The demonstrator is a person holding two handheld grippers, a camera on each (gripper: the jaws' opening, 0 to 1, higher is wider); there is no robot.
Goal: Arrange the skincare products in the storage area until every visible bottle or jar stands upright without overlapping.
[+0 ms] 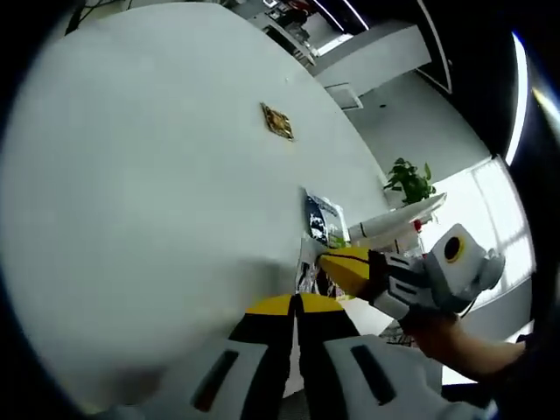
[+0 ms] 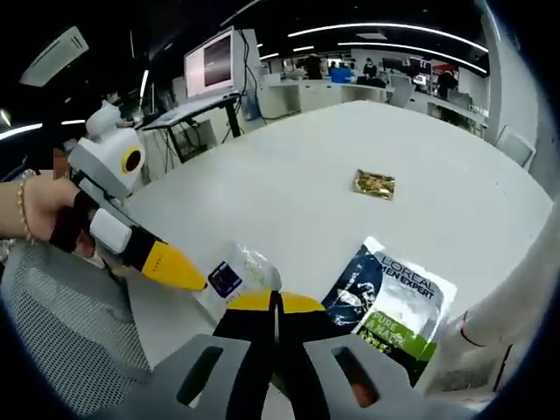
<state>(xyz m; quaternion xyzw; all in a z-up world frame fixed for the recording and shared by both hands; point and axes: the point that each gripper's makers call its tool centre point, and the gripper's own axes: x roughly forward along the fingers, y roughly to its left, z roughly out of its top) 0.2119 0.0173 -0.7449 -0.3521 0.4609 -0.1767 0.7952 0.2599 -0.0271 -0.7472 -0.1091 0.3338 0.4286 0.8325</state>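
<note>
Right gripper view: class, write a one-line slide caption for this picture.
Shut right gripper above a L'Oreal sachet and clear bottle on the white table, left gripper alongside.

open-plan office. large white table (image 2: 289,188) spreads ahead of the right gripper's jaws. beyond it, far side: desks with a lit monitor (image 2: 210,63), people seated at workstations (image 2: 337,72), long ceiling strip lights (image 2: 394,29). potted plant (image 1: 409,182) by a bright window, right of the left gripper.

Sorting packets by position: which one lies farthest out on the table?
The small gold packet, lying alone mid-table; the blue-and-green packet and the clear one sit near the tongs.
</note>
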